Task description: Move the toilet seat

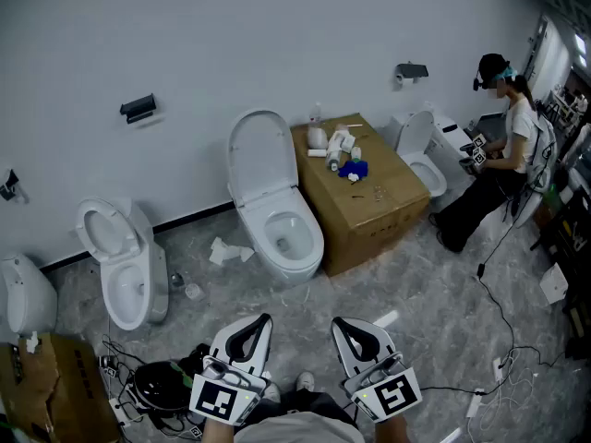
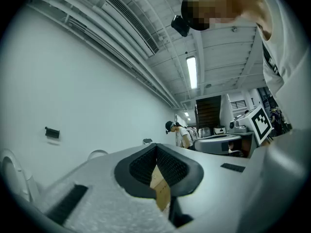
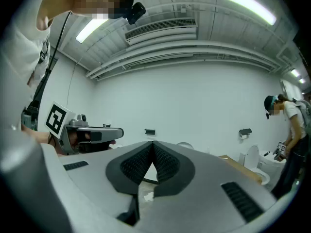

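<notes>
Against the far wall, at the floor's back edge, the toilet seat (image 1: 262, 158) stands raised over its bowl (image 1: 294, 236), just left of a cardboard box (image 1: 369, 201). Near the floor's front edge, the left gripper (image 1: 257, 326) and right gripper (image 1: 343, 326) hover side by side, jaws together, empty.

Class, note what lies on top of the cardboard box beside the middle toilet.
On the cardboard box lie several small white items and a blue thing. The box is shut, so its inside is hidden.
</notes>
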`<state>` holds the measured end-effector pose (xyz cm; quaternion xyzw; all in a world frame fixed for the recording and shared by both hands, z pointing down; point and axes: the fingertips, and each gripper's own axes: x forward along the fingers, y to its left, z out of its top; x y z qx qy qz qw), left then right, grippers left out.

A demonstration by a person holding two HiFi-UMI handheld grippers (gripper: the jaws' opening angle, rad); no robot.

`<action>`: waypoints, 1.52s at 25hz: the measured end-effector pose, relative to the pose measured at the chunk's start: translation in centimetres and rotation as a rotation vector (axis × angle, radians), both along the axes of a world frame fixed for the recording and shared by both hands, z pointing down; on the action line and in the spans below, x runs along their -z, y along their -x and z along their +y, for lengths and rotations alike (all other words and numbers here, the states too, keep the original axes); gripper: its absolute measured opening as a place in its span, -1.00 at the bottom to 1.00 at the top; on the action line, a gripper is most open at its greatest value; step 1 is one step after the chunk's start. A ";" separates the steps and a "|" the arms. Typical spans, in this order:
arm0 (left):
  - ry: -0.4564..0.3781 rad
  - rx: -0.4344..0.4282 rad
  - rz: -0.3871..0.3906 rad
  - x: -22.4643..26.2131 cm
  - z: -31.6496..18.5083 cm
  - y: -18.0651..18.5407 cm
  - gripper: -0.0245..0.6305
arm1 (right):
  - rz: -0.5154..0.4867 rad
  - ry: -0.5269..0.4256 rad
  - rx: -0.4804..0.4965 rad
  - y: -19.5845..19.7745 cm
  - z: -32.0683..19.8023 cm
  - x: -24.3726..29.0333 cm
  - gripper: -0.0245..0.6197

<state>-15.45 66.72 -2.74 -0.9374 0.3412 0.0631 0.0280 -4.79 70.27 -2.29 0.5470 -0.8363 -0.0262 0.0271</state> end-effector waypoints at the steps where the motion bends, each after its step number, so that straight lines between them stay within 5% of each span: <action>1: 0.001 0.000 -0.003 0.1 -0.2 -0.2 -0.90 | 0.000 -0.002 0.000 -0.2 -0.2 0.0 -0.89; 23: 0.057 0.006 -0.056 -0.5 -2.3 -4.5 -0.90 | -0.034 -0.038 0.057 -3.3 -3.7 0.0 -0.89; 38: 0.069 -0.036 -0.072 -2.0 -13.2 -4.3 -0.90 | 0.000 -0.003 0.022 -2.6 -14.4 -1.1 -0.89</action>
